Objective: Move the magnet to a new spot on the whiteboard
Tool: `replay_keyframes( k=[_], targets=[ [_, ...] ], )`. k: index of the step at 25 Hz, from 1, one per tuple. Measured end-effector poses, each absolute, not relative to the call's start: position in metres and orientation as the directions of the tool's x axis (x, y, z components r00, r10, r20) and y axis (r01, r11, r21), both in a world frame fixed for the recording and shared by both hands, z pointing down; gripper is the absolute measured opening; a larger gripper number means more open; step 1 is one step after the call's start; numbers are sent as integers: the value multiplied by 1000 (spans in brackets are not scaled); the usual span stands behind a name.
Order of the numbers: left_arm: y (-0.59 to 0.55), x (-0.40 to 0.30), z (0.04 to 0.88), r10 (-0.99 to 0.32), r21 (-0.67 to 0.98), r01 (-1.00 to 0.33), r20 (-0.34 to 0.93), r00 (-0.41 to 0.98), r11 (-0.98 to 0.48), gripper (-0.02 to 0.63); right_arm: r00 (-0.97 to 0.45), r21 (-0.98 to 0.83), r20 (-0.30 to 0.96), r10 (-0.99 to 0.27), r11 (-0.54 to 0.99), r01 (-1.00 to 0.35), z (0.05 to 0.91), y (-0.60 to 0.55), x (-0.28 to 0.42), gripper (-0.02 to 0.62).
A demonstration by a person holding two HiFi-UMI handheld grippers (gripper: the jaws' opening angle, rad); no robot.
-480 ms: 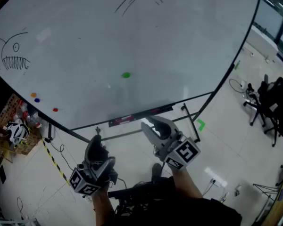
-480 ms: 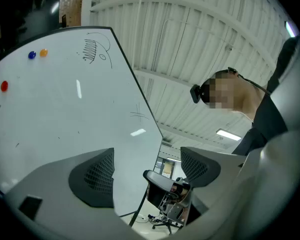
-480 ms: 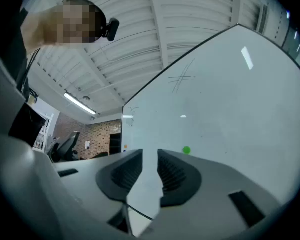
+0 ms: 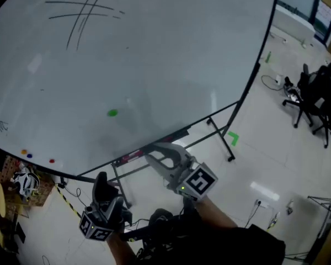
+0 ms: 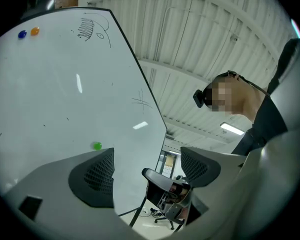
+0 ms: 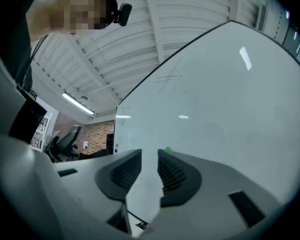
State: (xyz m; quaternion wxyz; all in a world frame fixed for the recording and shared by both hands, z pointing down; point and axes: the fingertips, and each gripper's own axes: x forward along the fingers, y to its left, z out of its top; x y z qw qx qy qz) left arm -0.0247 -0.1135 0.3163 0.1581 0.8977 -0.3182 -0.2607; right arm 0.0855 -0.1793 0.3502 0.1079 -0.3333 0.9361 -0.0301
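A small green magnet [image 4: 112, 112] sticks to the lower middle of the large whiteboard [image 4: 154, 54]. My right gripper [image 4: 159, 152] is below the board's bottom edge, right of the magnet and apart from it. Its jaws stand a narrow gap apart with nothing between them. In the right gripper view the green magnet [image 6: 167, 149] shows just above the right gripper [image 6: 149, 176]. My left gripper [image 4: 102, 184] hangs lower, open and holding nothing. From the left gripper [image 5: 147, 169], the green magnet [image 5: 97, 145] shows on the board above the left jaw.
Orange [image 4: 24, 152], blue [image 4: 30, 155] and red [image 4: 52, 160] magnets sit at the board's lower left. Pen lines [image 4: 83, 12] mark its top. The board's stand legs [image 4: 220, 137] reach over the floor. Office chairs [image 4: 314, 109] stand at the right; clutter [image 4: 25, 184] lies at the left.
The head view has swung, so the board and the green magnet now sit further left and lower. My left gripper has sunk in the picture. My right gripper has shifted slightly left.
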Motion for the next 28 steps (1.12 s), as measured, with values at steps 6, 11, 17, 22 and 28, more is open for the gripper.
replay_keyframes(
  k=[6, 11, 17, 22, 28],
  targets=[
    [-133, -7, 320, -626, 452, -460, -348, 698, -764, 413, -711, -141, -190, -678, 735, -663, 345, -194, 105, 114],
    [-157, -19, 329, -587, 465, -403, -371, 720, -788, 413, -670, -23, -111, -734, 676, -737, 353, -215, 98, 120],
    [-180, -64, 316, -546, 405, -386, -437, 715, -829, 413, -590, 152, -31, -807, 579, -801, 347, -249, 55, 158],
    [-191, -101, 307, -537, 366, -399, -467, 702, -841, 413, -449, 309, -27, -893, 420, -853, 344, -286, 27, 158],
    [-199, -126, 311, -518, 354, -384, -481, 707, -853, 413, -345, 473, -24, -938, 294, -831, 344, -311, 5, 166]
  ],
)
